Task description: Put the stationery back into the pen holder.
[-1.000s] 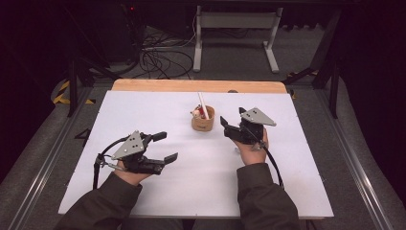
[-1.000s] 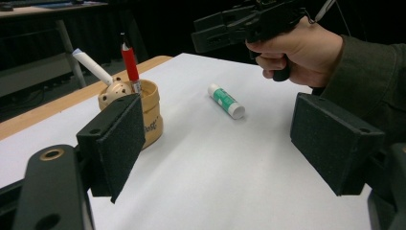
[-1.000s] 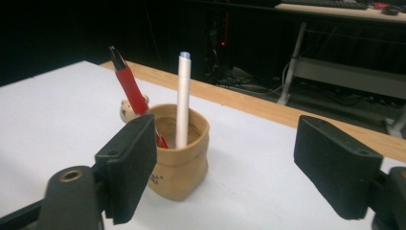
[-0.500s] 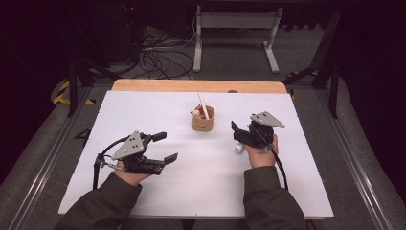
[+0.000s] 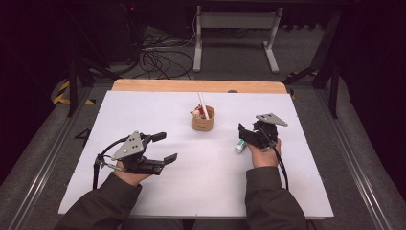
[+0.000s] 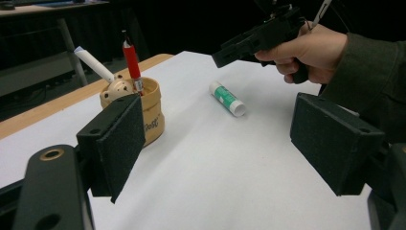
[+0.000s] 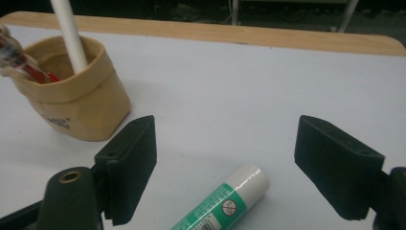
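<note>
The right gripper (image 5: 245, 134) hovers with jaws spread and empty just above the green-and-white glue stick (image 7: 225, 203), which lies flat on the white table (image 5: 191, 191) near the tan cup (image 5: 203, 121), while the left gripper (image 5: 163, 147) rests apart, likewise spread.

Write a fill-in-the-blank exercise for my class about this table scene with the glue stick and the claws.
1. The green-and-white glue stick lies flat on the ____ table top.
2. The tan round holder holds a white stick and a ____ pen.
3. The right claw has its jaws ____ above the glue stick.
4. The left claw holds ____.

Missing words: white; red; open; nothing
</note>
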The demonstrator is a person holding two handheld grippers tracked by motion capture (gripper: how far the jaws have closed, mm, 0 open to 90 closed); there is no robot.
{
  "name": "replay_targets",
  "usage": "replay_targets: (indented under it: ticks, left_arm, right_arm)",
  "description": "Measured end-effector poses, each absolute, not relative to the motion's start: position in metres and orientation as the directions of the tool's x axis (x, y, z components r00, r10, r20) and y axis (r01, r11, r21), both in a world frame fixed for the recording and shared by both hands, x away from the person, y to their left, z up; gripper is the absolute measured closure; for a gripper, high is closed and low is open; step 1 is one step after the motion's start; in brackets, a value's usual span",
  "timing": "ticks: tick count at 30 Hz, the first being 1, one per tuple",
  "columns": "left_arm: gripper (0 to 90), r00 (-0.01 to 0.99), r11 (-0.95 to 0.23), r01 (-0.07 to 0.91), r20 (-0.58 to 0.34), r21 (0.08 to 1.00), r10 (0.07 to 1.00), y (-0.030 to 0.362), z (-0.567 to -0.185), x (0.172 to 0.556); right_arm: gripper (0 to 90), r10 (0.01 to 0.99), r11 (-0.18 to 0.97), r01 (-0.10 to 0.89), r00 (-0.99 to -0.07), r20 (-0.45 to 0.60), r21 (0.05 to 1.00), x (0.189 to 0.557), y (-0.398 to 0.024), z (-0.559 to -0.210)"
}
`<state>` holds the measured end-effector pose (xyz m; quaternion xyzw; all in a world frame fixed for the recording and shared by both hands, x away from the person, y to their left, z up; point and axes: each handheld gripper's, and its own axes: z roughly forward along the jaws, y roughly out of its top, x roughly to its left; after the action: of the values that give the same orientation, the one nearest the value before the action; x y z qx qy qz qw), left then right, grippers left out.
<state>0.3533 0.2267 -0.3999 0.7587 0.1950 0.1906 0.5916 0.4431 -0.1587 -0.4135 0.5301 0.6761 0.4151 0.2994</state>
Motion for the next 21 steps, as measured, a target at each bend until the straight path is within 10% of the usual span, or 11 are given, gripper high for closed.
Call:
replay_targets:
  ticks: [21]
  left_arm:
    - [20.9,0.853,-0.223,0.078,0.051,0.972,0.52,0.227,-0.4,0.353]
  right_arm:
    - [33.8,0.989,0.018,0.593,-0.128,0.072,0.805,0.461,-0.158,-0.436]
